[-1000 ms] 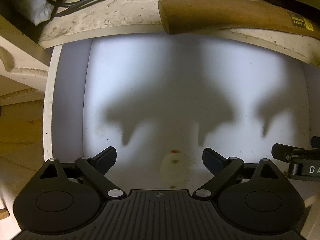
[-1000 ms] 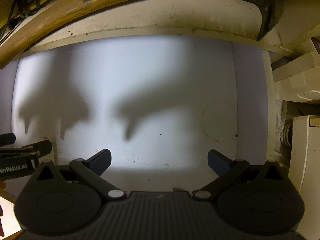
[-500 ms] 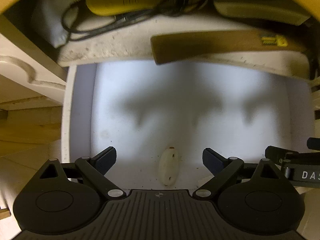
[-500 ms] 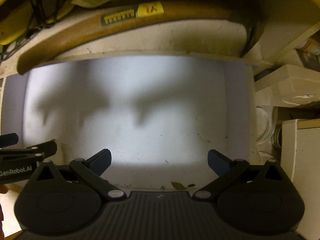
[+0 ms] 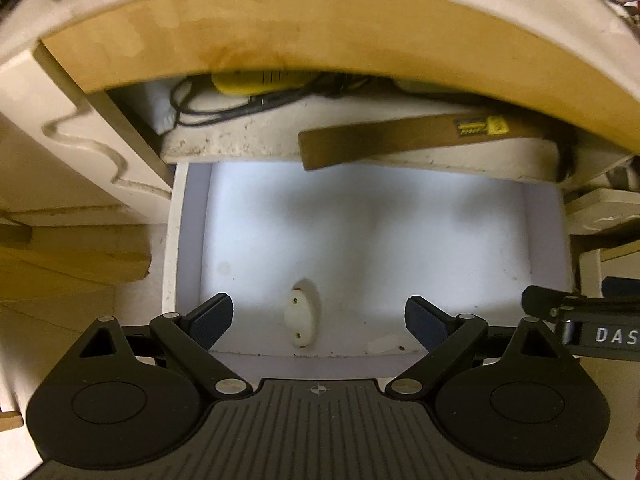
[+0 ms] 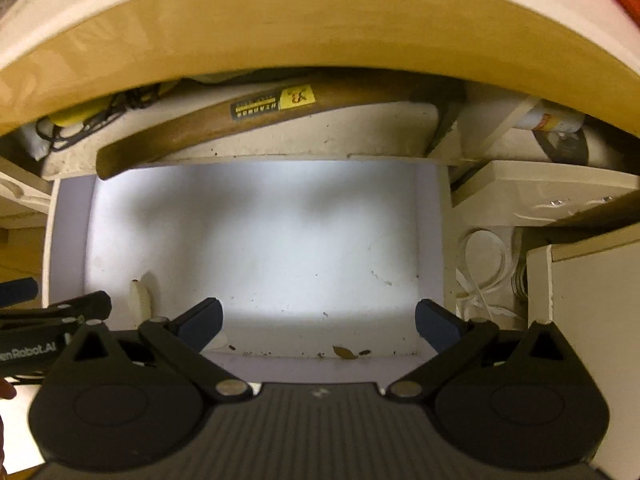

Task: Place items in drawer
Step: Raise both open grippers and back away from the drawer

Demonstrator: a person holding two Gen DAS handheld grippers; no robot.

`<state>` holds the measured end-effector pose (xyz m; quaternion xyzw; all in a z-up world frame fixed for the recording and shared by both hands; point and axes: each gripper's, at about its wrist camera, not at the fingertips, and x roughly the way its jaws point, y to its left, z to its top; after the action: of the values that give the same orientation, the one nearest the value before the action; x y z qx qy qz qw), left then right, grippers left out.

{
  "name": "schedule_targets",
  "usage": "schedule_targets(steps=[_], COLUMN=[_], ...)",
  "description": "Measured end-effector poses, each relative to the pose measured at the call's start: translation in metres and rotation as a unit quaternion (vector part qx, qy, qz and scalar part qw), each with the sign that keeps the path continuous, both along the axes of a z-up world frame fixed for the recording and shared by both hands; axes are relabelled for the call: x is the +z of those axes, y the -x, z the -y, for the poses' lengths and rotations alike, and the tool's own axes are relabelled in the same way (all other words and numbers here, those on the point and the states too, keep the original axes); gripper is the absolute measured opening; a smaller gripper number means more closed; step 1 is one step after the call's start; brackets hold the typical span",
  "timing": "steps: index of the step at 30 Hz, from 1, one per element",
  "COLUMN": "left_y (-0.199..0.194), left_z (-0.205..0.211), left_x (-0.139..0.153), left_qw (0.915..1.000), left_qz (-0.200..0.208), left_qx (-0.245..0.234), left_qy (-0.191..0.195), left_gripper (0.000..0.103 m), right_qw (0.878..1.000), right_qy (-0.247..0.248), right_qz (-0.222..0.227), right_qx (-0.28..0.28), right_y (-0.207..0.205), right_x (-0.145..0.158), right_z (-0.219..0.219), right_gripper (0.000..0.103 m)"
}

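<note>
The left gripper is being held with its jaws spread wide, and nothing is being gripped or touched between its fingers. The right gripper is likewise being held fully spread and empty; its fingers are being kept just above the front edge of the drawer. Both grippers are being presented side by side, the right gripper being seen at the right edge of the left wrist view.

The drawer is being shown pulled out, its white floor carrying only a few crumbs and a small leaf. A pale oval fitting is being seen on the inner face of its front wall, between the left gripper's fingers but apart from them.

A wooden-handled hammer is being seen on the shelf above the drawer's far end, its long axis running left to right, head toward the right. It is lying well ahead of both grippers. A yellow device with black cable is lying behind it.
</note>
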<state>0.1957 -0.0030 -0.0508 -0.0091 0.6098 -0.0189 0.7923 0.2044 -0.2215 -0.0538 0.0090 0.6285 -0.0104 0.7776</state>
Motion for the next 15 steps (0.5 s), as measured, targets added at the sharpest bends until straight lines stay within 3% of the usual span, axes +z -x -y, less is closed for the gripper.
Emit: schedule_targets(steps=[6,15], left_y=[0.005,0.027], left_z=[0.005,0.003], left_x=[0.01,0.008], left_qw=[0.9999,0.9999], left_qz=[0.009,0.009], left_qx=[-0.01,-0.009], left_qy=[0.004,0.001], left_gripper=[0.095,0.095], right_qw=[1.0,1.0], right_qy=[-0.007,-0.004], right_qz=[0.009,0.009], right_qx=[-0.005,-0.001], right_y=[0.008,0.031], right_x=[0.012,0.005], right_z=[0.003,0.003], right_gripper=[0.103,0.103])
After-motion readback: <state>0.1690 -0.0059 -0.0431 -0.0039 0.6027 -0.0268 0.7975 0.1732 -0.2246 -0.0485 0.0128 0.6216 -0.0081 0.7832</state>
